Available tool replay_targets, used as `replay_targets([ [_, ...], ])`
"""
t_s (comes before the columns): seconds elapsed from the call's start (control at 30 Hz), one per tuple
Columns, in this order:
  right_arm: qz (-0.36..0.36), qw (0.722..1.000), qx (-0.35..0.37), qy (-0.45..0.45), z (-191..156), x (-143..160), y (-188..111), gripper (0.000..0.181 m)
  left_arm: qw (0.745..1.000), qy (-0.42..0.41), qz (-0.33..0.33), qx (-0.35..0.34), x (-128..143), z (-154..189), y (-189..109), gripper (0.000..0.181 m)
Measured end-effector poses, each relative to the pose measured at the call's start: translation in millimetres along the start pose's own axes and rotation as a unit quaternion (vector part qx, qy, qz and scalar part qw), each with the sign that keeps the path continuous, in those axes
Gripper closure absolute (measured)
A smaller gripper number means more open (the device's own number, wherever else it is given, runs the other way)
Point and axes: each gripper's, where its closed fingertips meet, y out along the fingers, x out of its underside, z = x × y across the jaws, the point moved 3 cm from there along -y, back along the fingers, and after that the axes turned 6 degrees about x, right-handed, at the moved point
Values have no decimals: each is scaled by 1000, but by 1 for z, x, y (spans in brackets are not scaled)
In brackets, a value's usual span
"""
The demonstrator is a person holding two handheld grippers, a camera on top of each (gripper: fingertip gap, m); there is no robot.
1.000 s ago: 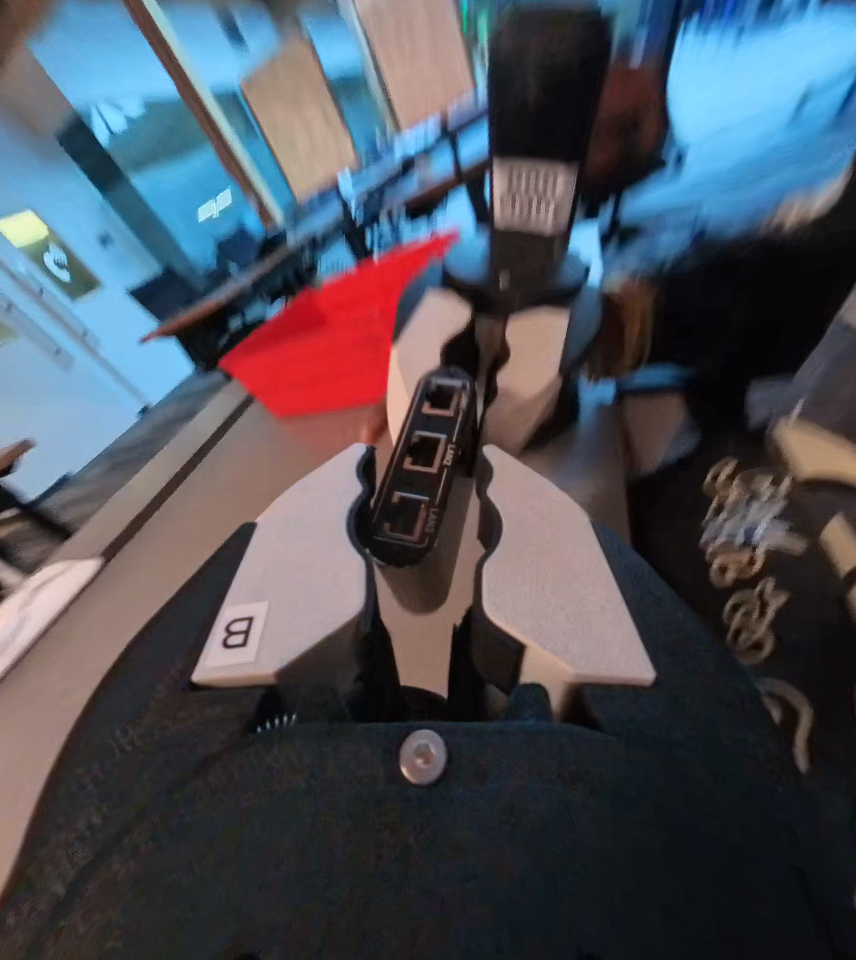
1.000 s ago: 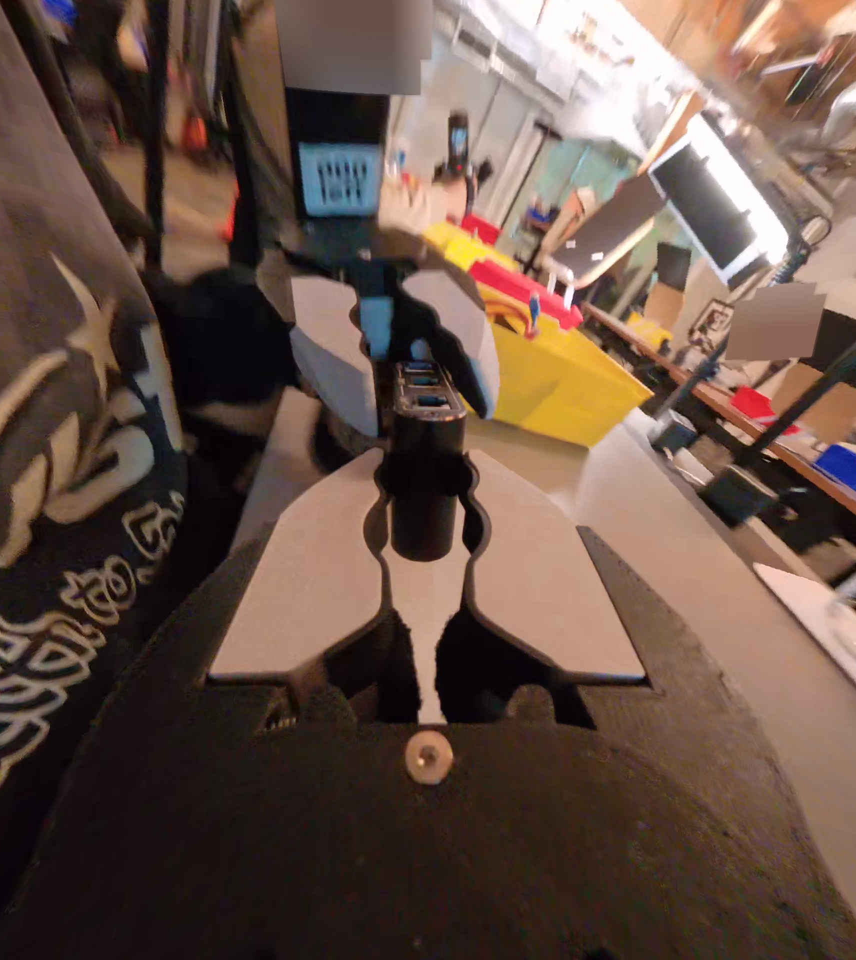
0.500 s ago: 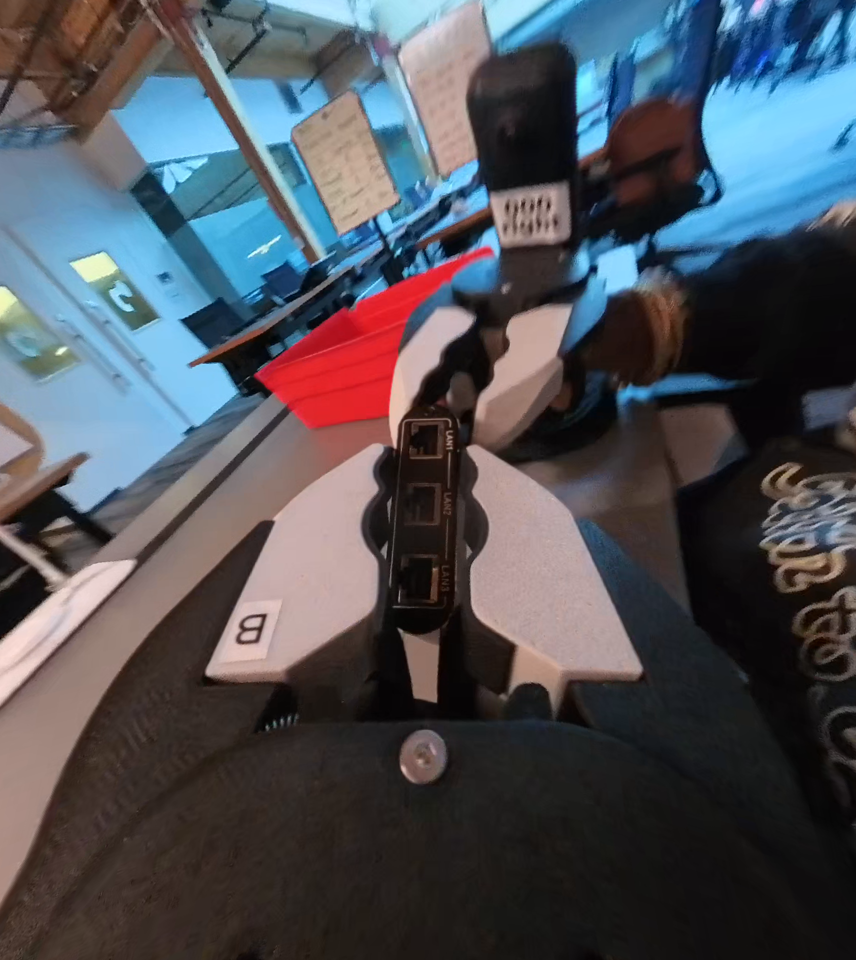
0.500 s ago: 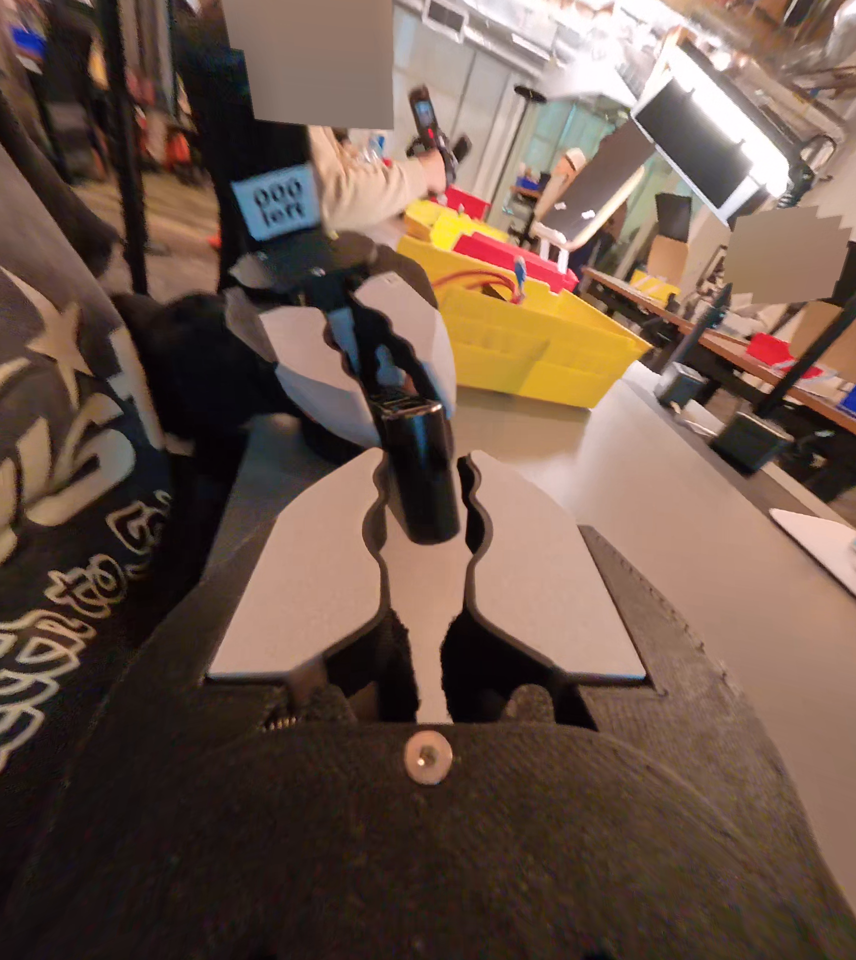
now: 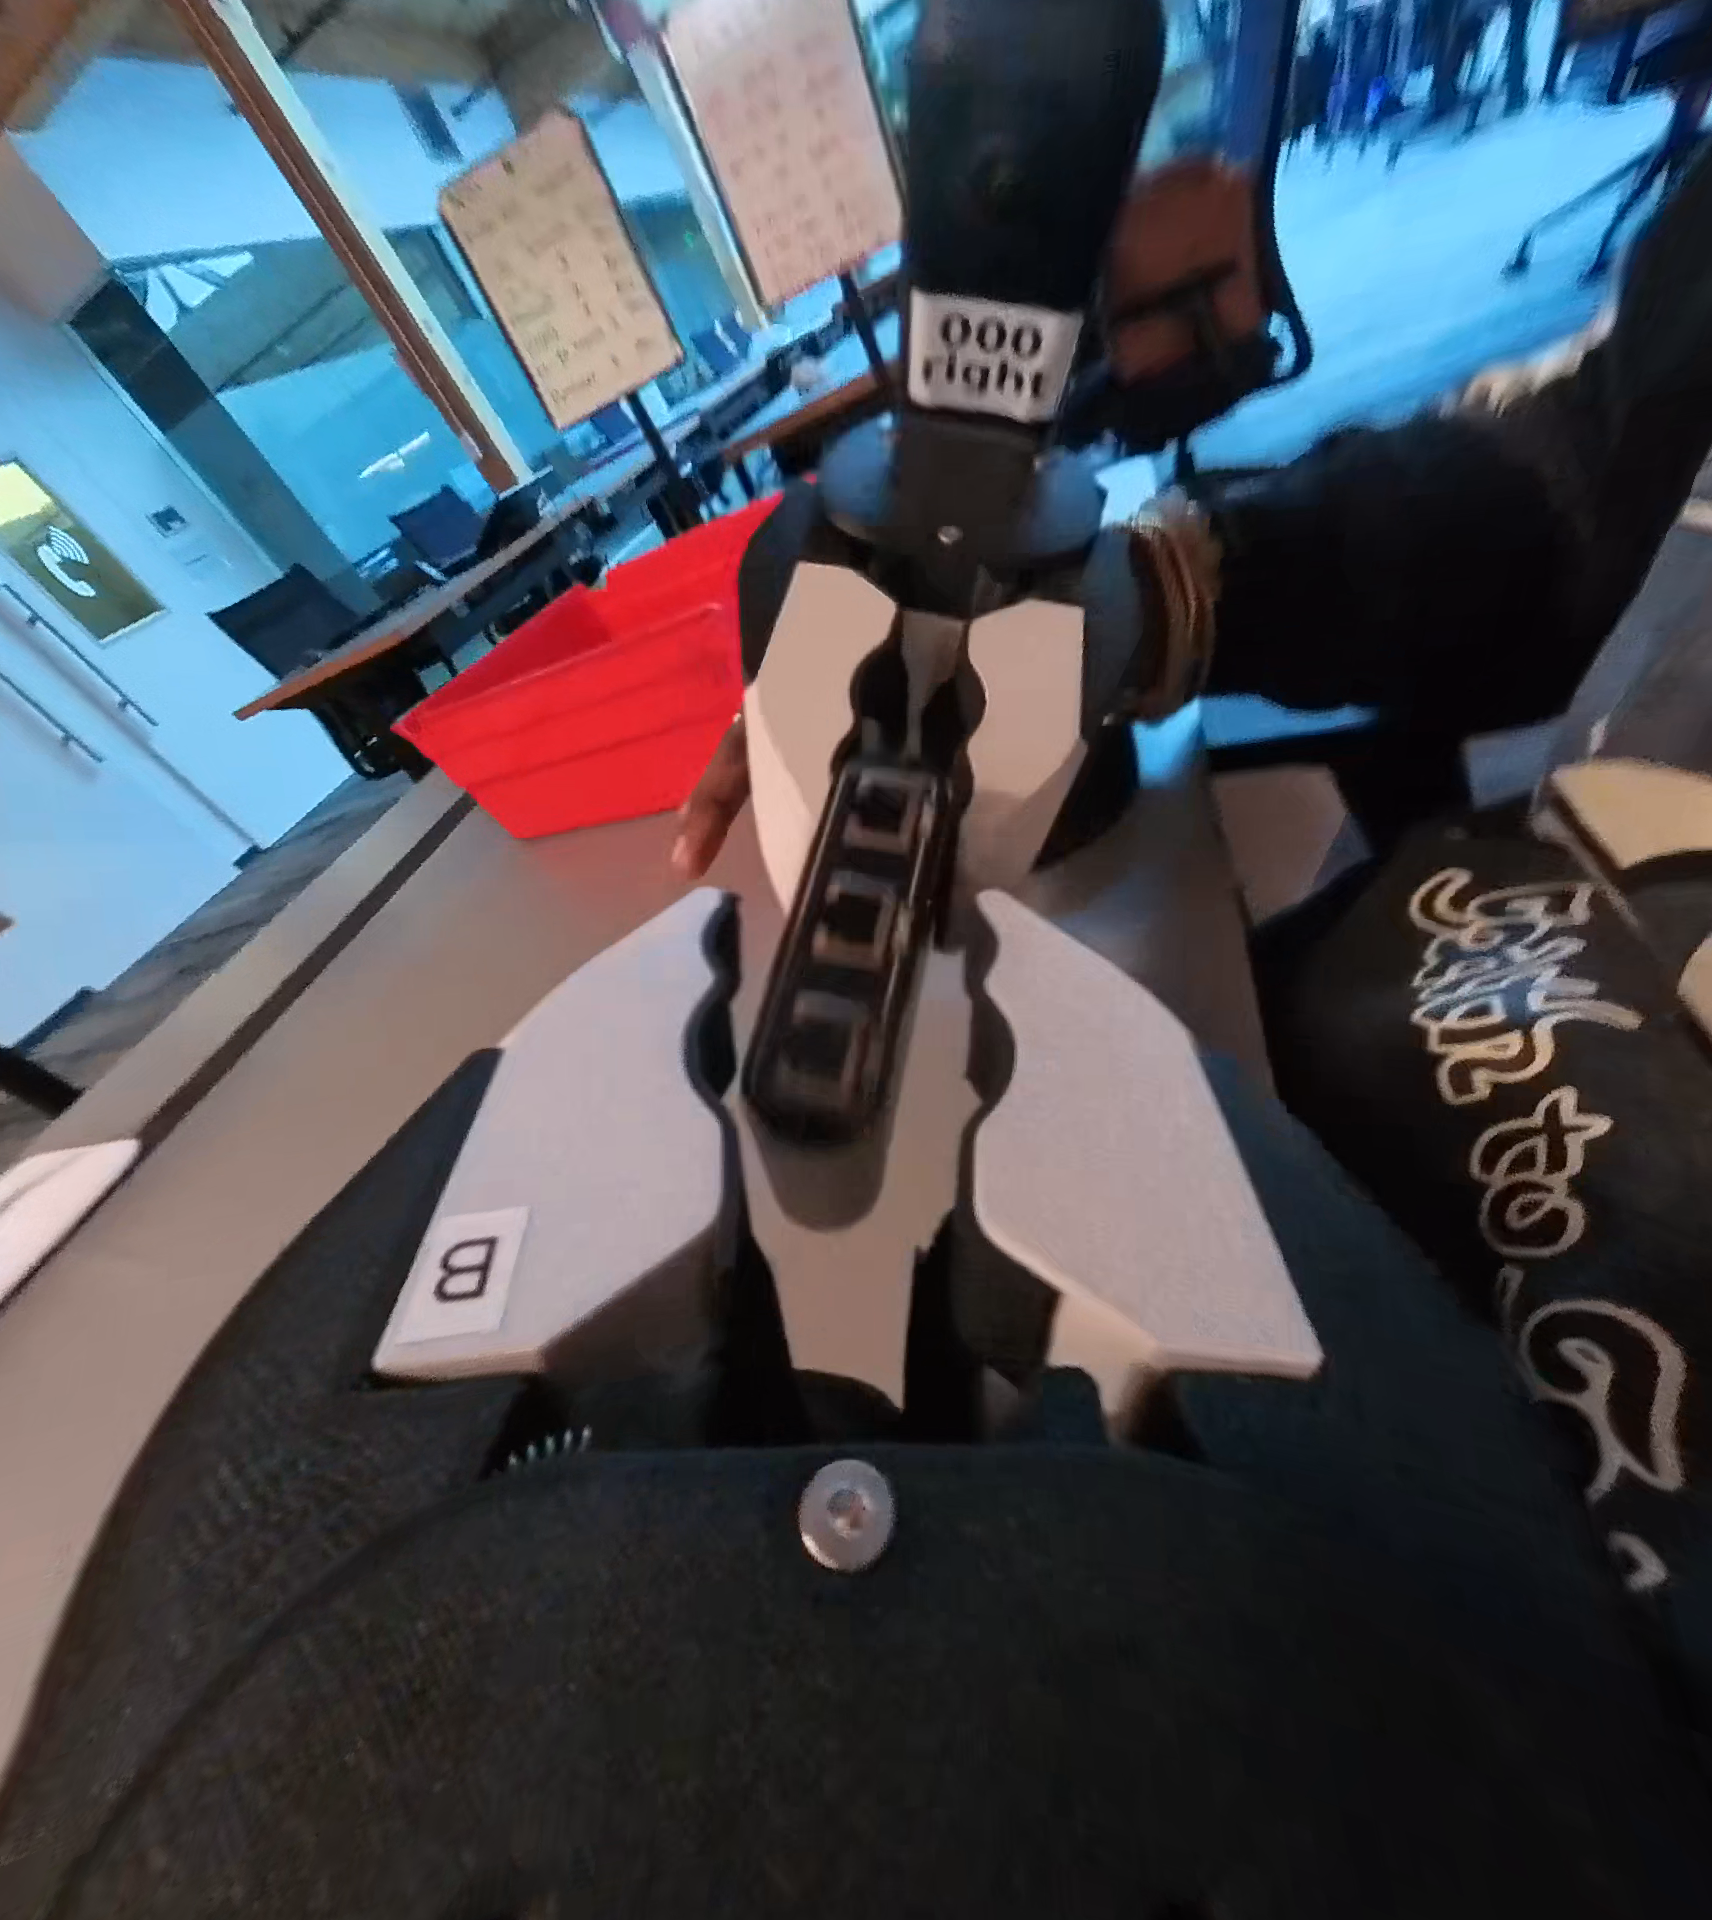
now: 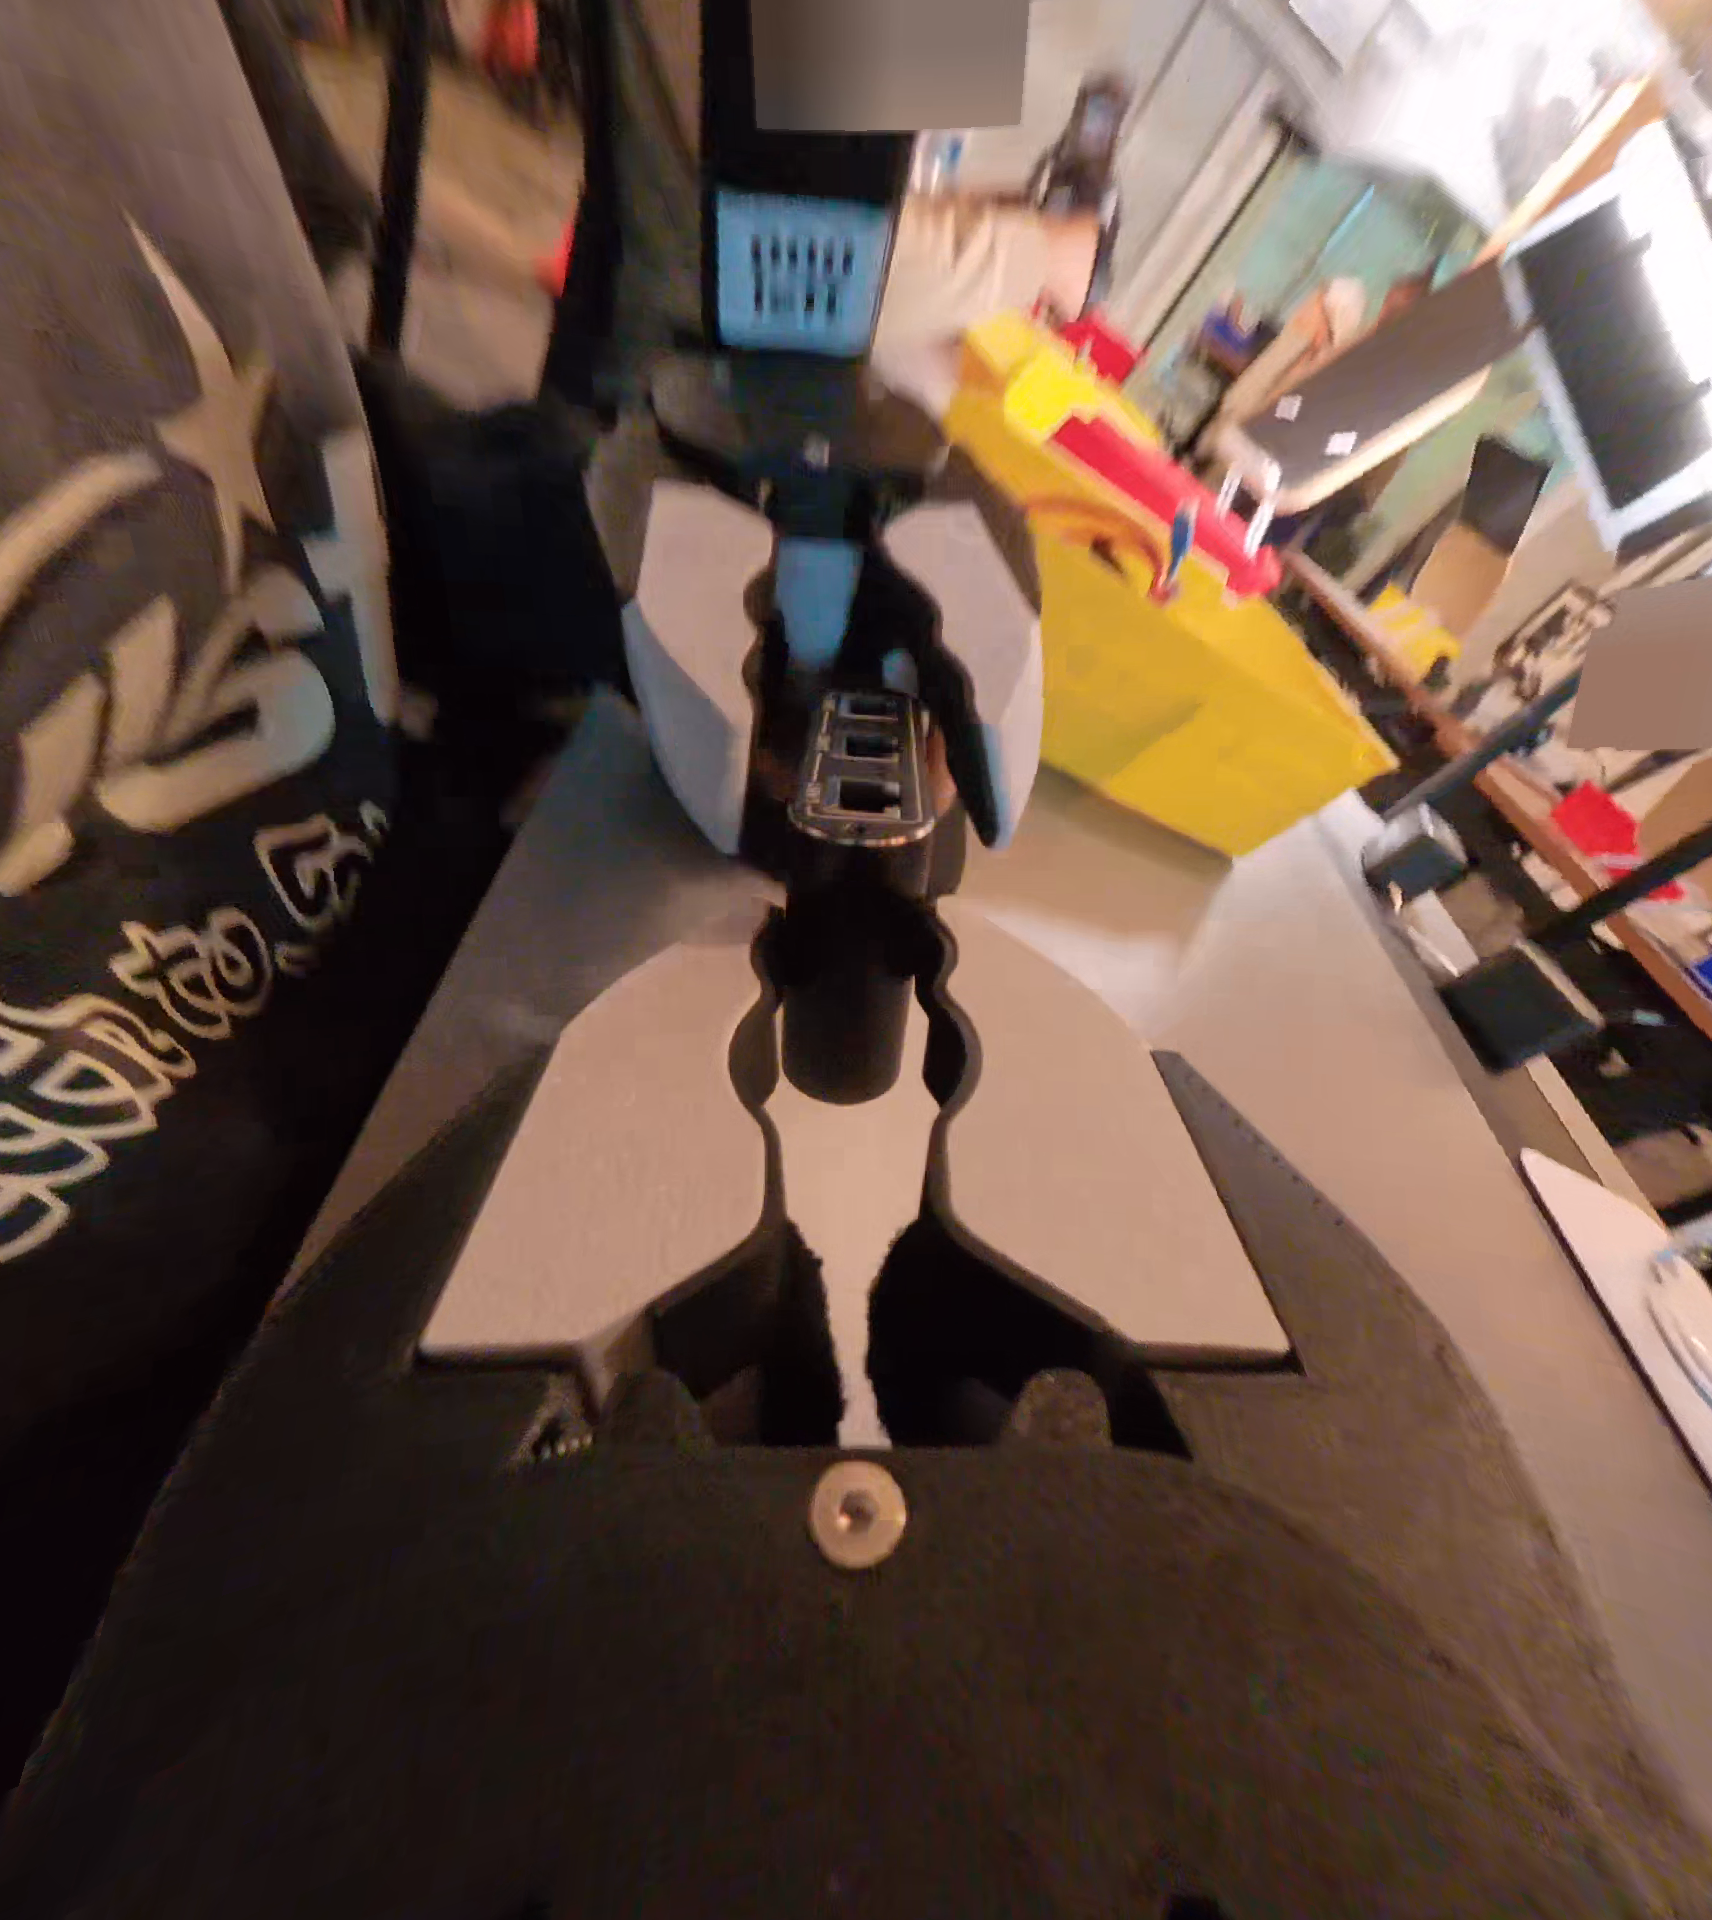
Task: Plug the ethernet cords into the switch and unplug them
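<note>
The small black box with three square holes in a row, the switch (image 5: 847, 977), lies lengthwise between the two grippers. The right gripper (image 6: 857, 966) squeezes its far end. The left gripper (image 5: 847, 935) has its grey jaws spread apart, not touching the near end. No ethernet cords show, so the holes are empty and plugging is not started

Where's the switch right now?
The black switch is off the grey table, spanning the gap between both grippers: the right gripper is shut on one end, while the left gripper's fingers flank the other end without clearly touching.
</note>
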Motion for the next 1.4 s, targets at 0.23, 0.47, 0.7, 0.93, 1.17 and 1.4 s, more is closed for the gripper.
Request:
replay_targets([
  [0.23, 110, 993, -21, 43, 0, -22, -12, 158, 996, -38, 65, 38, -9, 5, -4, 154],
  [0.47, 44, 997, 0, 59, 7, -7, -13, 148, 999, 21, -10, -22, 0, 1, 2, 156],
  [0.7, -147, 983, 3, -114, 0, 8, -6, 132, 975, 129, -161, -81, 20, 1, 19, 156],
  [0.93, -258, 938, -33, -229, 0, 23, -1, 156, 973, 147, -163, -73, 19, 8, 26, 156],
  [1.17, -253, 929, -169, -210, 14, 27, -23, 156, 998, -17, -46, -47, 5, -4, 12, 131],
  [1.4, -287, 904, -278, -155, 26, 68, -32, 156, 960, -182, 166, -131, -9, -55, -43, 134],
])
